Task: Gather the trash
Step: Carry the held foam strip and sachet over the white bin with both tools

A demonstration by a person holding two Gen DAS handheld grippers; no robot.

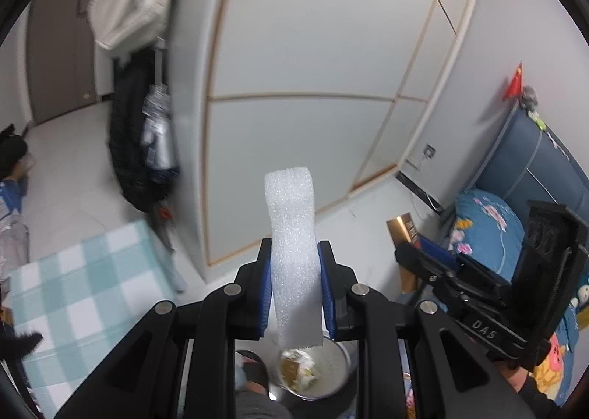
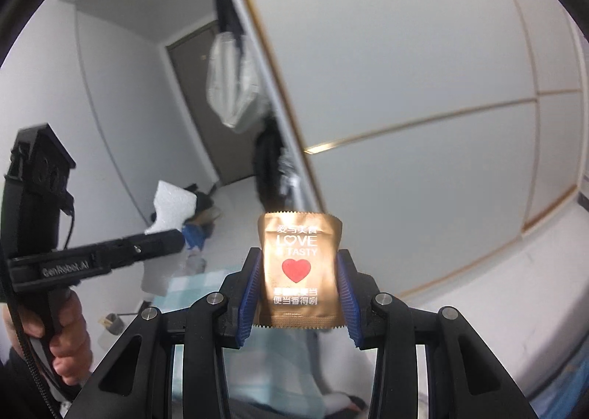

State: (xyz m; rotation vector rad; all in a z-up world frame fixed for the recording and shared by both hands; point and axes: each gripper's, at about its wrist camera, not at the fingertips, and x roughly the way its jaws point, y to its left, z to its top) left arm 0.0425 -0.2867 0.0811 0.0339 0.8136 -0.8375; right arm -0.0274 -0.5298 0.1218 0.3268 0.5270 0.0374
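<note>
A white foam strip (image 1: 292,253) stands upright, clamped in the left gripper (image 1: 294,286) above a metal bin (image 1: 342,356) at six o'clock holding scraps. A gold snack wrapper (image 2: 300,272) with a red heart is pinched in the right gripper (image 2: 299,286), a wardrobe door (image 2: 405,69) at one o'clock behind.

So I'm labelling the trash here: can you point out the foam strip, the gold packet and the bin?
foam strip (image 1: 292,246), left wrist view, mid-length of the strip
gold packet (image 2: 299,268), right wrist view, on the red heart
bin (image 1: 340,356), left wrist view, metal rim at right
</note>
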